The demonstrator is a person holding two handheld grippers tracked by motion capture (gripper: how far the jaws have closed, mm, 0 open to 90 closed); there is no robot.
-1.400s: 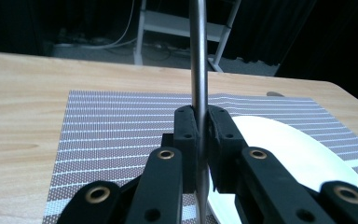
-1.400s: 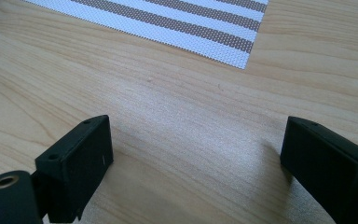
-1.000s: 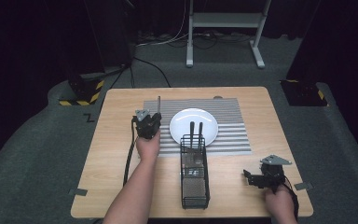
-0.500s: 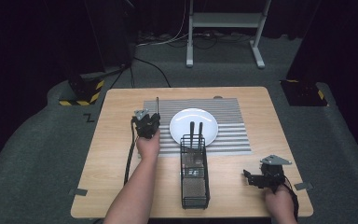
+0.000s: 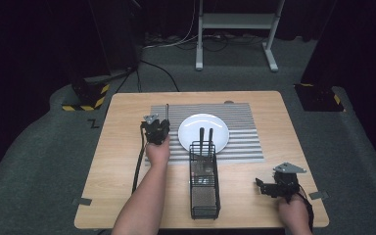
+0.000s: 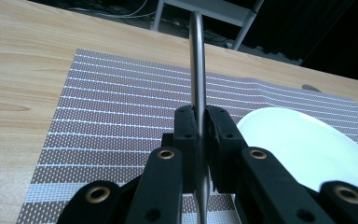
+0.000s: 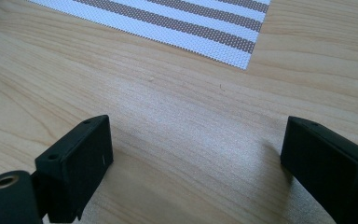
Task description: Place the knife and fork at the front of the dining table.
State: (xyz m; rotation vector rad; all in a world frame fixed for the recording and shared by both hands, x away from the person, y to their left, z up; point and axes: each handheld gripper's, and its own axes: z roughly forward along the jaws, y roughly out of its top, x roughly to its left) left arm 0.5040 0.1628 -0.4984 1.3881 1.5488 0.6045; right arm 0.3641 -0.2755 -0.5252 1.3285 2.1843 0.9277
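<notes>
nothing much has shifted in the last second: both hands sit where they were, and the utensil is no lower than before.

nearest the front edge of the surface [image 5: 117,196], toward its right corner, the right tongs [image 5: 268,187] rest low over bare wood with their jaws spread wide and nothing between them. left of them the black wire caddy [image 5: 204,186] runs back from the front edge, two dark handles [image 5: 205,139] standing in its far end.

further in, the left tongs [image 5: 157,131] are clamped on a slim metal utensil [image 6: 197,70], its rounded handle pointing toward the far edge over the striped placemat [image 6: 112,112]. which kind of utensil it is i cannot tell. the white plate [image 5: 203,131] lies just right of it on the mat.

my worry is the grip: it is a thin, smooth bar pinched on its narrow sides, so it could swivel or slide out as it is set down. drifting right, it would clip the plate's rim and land crooked.
</notes>
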